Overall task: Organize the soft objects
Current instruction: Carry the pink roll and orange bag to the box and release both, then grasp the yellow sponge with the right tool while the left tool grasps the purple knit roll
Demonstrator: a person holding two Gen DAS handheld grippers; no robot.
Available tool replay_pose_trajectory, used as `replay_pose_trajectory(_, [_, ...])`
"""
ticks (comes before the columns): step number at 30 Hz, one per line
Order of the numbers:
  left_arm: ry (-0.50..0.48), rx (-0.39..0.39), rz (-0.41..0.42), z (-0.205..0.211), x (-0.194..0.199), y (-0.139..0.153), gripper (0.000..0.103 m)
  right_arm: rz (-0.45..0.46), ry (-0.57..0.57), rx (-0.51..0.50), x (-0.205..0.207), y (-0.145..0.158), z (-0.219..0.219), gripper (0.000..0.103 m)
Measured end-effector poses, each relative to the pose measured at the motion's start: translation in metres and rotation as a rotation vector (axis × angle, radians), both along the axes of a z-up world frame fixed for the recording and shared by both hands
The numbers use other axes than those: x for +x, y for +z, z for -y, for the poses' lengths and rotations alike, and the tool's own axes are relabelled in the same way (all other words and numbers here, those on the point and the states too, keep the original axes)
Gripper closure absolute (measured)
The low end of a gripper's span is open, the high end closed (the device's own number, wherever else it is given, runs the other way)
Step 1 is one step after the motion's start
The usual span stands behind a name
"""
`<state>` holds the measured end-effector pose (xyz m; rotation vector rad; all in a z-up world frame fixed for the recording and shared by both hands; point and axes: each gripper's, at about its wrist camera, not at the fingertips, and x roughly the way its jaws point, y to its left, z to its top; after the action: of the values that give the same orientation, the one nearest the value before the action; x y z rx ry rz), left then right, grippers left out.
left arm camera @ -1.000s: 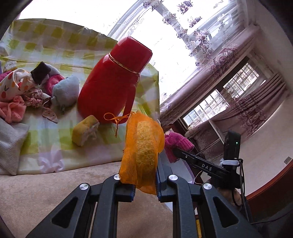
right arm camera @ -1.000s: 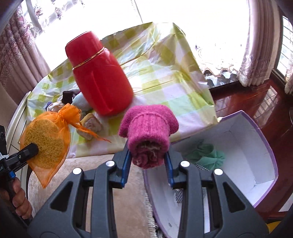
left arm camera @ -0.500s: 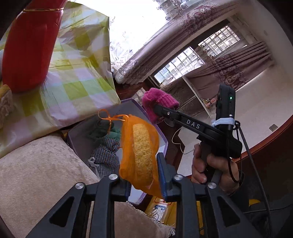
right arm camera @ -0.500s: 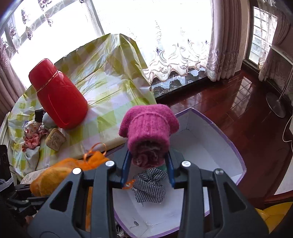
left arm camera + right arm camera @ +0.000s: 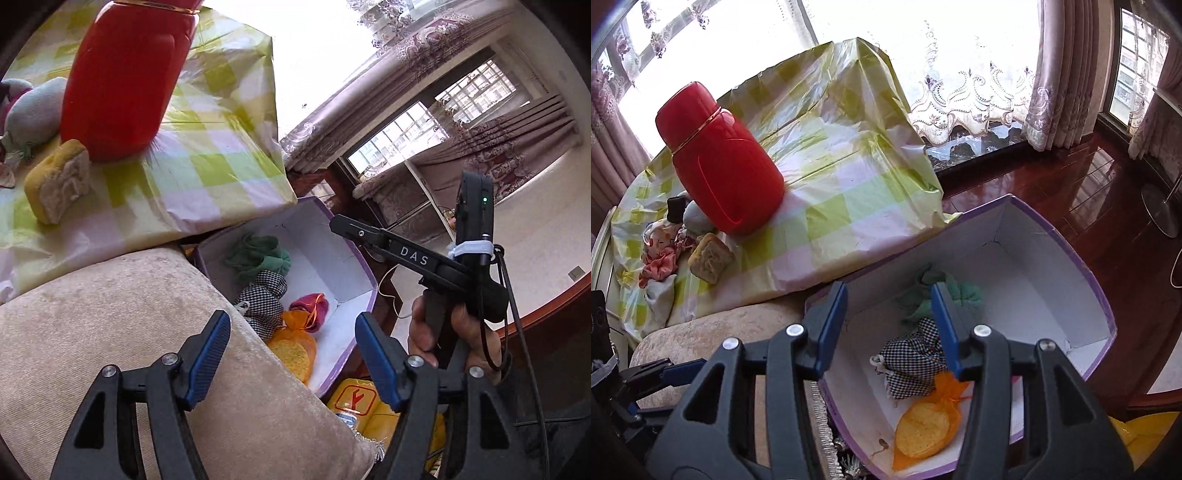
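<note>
My left gripper [image 5: 292,323] hangs over the beige cushion edge and the purple-rimmed white box [image 5: 332,266]; its jaws are opening with nothing between them. Below it in the box lie the orange mesh pouch [image 5: 291,350], a magenta knit roll [image 5: 310,306], a checked cloth [image 5: 264,299] and a green cloth [image 5: 258,254]. My right gripper [image 5: 888,295] stands above the same box [image 5: 1034,266], jaws opening and empty. The orange pouch [image 5: 927,424], checked cloth [image 5: 912,365] and green cloth [image 5: 967,295] show there; the magenta roll is hidden.
A red flask [image 5: 720,162] stands on the green-checked cloth [image 5: 842,192], with a yellow sponge [image 5: 709,258] and a pile of soft items [image 5: 661,251] to its left. A beige cushion [image 5: 110,314] borders the box. A hand [image 5: 443,332] holds the right gripper.
Both grippers have let go. The orange pouch left the left jaws and the magenta roll left the right jaws; both now lie in the box. Both jaws stand wider.
</note>
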<state>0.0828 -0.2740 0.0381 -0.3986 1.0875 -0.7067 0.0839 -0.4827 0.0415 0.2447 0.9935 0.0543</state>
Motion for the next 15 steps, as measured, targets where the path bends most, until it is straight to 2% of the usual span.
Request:
replay_pose_trajectory(5, [0.090, 0.037, 0.030, -0.038, -0.006, 0.003, 0.032, 0.010, 0.082, 0.031, 0.005, -0.004, -0.043, 0.050])
replay_pose_trajectory(6, [0.114, 0.051, 0.036, -0.046, -0.008, 0.004, 0.032, 0.016, 0.097, 0.034, 0.007, -0.005, -0.053, 0.047])
replay_pose_trajectory(8, [0.166, 0.067, 0.050, -0.064, -0.010, 0.005, 0.032, 0.036, 0.125, 0.018, 0.008, -0.005, -0.073, 0.032])
replay_pose_trajectory(12, [0.272, 0.108, 0.073, -0.106, -0.018, 0.007, 0.032, 0.074, 0.207, -0.051, 0.014, -0.001, -0.117, 0.026])
replay_pose_trajectory(15, [0.356, 0.139, 0.085, -0.137, -0.024, 0.008, 0.032, 0.073, 0.253, -0.047, 0.022, -0.004, -0.146, 0.024])
